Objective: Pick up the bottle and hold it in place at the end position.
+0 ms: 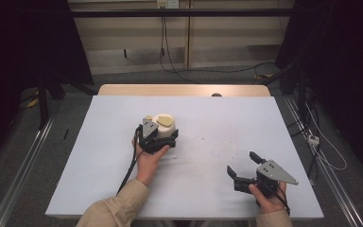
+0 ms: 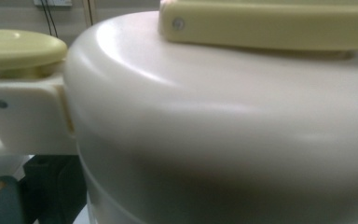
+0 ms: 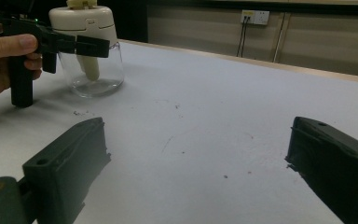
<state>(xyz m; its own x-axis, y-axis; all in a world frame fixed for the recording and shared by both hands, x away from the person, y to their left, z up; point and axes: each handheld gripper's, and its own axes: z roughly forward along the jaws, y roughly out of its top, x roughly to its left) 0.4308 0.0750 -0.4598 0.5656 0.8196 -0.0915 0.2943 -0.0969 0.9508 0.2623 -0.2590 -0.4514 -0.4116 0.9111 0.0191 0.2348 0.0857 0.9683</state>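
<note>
In the high view, one container stands on the pale tabletop (image 1: 217, 123), left of centre: a cream-topped jar (image 1: 164, 124) with a yellow-green handle piece on its cap. The left tongs (image 1: 163, 137) press against its near side, held by the person's left hand (image 1: 149, 158), with a grey three-cornered plate on top. From here it cannot be told whether the jaws clasp the jar or merely sit against it. At the near right the right tongs (image 1: 246, 165) lie low over the tabletop in the right hand (image 1: 267, 196), jaws spread apart with nothing between them. A few dark specks dot the sheet between the two tongs. No writing can be read on anything.

In the left gripper view, the jar's cream cap (image 2: 223, 121) sits very close to the lens. One yellow-green bar (image 2: 270, 23) crosses its top, and one rounded yellow-green button (image 2: 21, 49) sits at the left on a cream bracket; two small screws show. The jaws themselves are hidden, so their state cannot be told.

In the right gripper view, two black jaws rise from the bottom, wide apart and released, bare tabletop (image 3: 205, 121) between them. At far left stands the jar (image 3: 91, 51): its lower part is clear glass, apparently empty except for a cream stem hanging down from the cap. The left tongs (image 3: 93, 46) reach across its upper part, one black jaw in front of the jar. One wall socket (image 3: 255, 17) shows on the far wall.
</note>
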